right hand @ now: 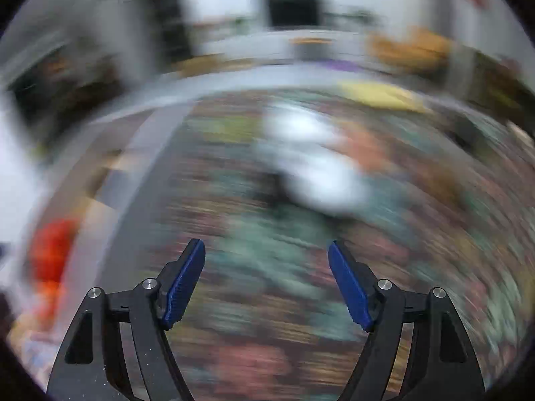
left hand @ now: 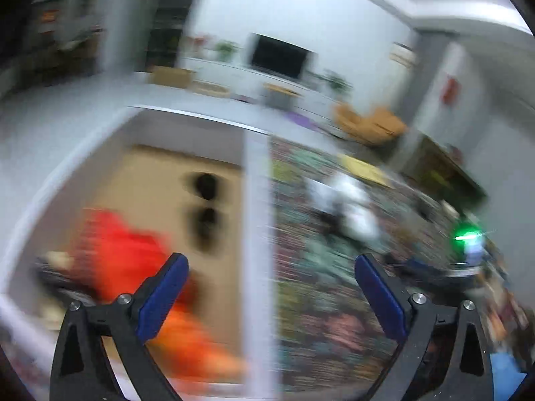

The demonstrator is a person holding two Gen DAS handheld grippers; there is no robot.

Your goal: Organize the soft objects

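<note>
Both views are blurred by motion. My left gripper (left hand: 271, 264) is open and empty, above the white wall (left hand: 255, 217) between a tan-floored bin and a patterned cloth (left hand: 317, 300). A red-orange soft object (left hand: 117, 250) lies in the bin, left of my left finger. A white soft object (left hand: 351, 200) lies on the cloth ahead. My right gripper (right hand: 266, 250) is open and empty above the patterned cloth (right hand: 267, 300). The white soft object (right hand: 311, 163) lies ahead of it. The red-orange object (right hand: 50, 254) shows at far left.
Two dark holes (left hand: 205, 200) show in the bin's tan floor. A yellow flat item (left hand: 364, 168) lies at the cloth's far edge. The other gripper with a green light (left hand: 466, 234) is at right. A room with a dark screen (left hand: 279, 56) and orange cushions (left hand: 371, 123) lies behind.
</note>
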